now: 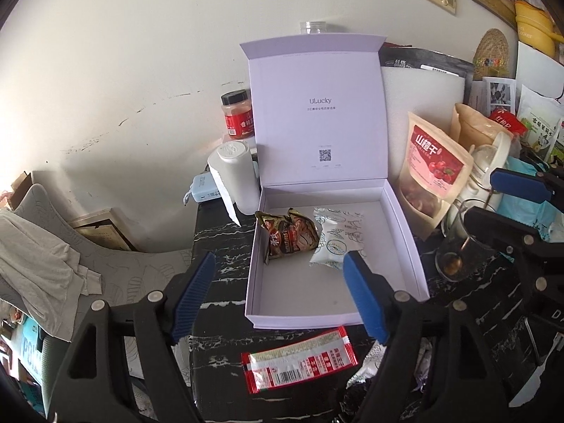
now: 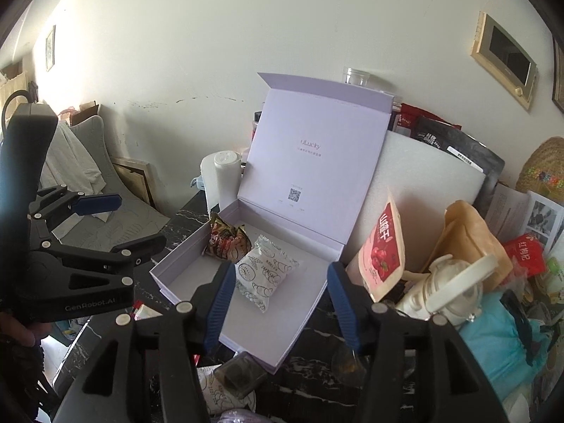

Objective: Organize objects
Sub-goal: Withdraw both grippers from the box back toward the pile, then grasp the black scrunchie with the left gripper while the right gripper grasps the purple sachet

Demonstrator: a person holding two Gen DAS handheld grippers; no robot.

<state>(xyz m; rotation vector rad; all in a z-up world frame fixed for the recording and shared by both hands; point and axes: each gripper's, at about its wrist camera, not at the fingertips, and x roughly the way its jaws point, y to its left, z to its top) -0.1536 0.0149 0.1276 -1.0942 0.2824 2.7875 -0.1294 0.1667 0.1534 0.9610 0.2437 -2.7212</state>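
An open lilac box (image 1: 405, 243) (image 2: 310, 303) stands on the dark marble table, lid upright. Inside lie a brown snack packet (image 1: 289, 234) (image 2: 227, 241) and a white patterned packet (image 1: 336, 239) (image 2: 266, 275). A red-and-white sachet (image 1: 299, 359) lies on the table in front of the box. My left gripper (image 1: 280, 294) is open and empty, above the box's near edge. My right gripper (image 2: 282, 305) is open and empty, over the box's front part. The left gripper also shows at the left of the right wrist view (image 2: 98, 202).
A red hawthorn pouch (image 1: 431, 172) (image 2: 382, 253), a white bottle with a flip lid (image 2: 447, 289), a glass (image 1: 461, 246) and bags crowd the right. A white bottle (image 1: 238, 172) and a red jar (image 1: 238, 112) stand left of the box. Small wrapped items (image 2: 239, 375) lie at the table's front.
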